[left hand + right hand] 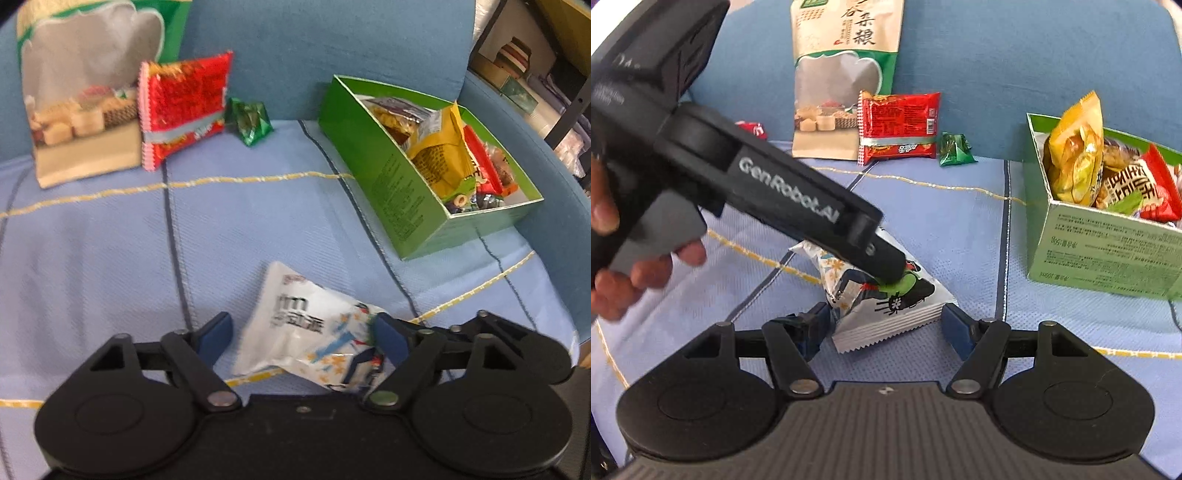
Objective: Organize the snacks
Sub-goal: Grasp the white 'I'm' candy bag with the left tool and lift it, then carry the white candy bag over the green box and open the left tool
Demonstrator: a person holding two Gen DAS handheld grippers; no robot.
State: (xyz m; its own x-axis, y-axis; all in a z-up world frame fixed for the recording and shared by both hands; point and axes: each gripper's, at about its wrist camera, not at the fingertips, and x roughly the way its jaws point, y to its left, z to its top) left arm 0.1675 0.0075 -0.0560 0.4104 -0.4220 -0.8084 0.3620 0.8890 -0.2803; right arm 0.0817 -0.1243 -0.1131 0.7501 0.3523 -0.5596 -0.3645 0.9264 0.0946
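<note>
White snack packet [310, 328] at lower centre looks light, soft and slippery; I would pinch its crimped edge, both grippers' jaws standing wide.

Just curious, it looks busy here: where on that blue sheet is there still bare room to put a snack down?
The widest bare patch of sheet lies between the white packet in front and the red packet and tall pouch at the back. A narrower strip separates the white packet from the green box. The box itself is packed full.

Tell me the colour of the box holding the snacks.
Green box, clearest in the left wrist view.
</note>
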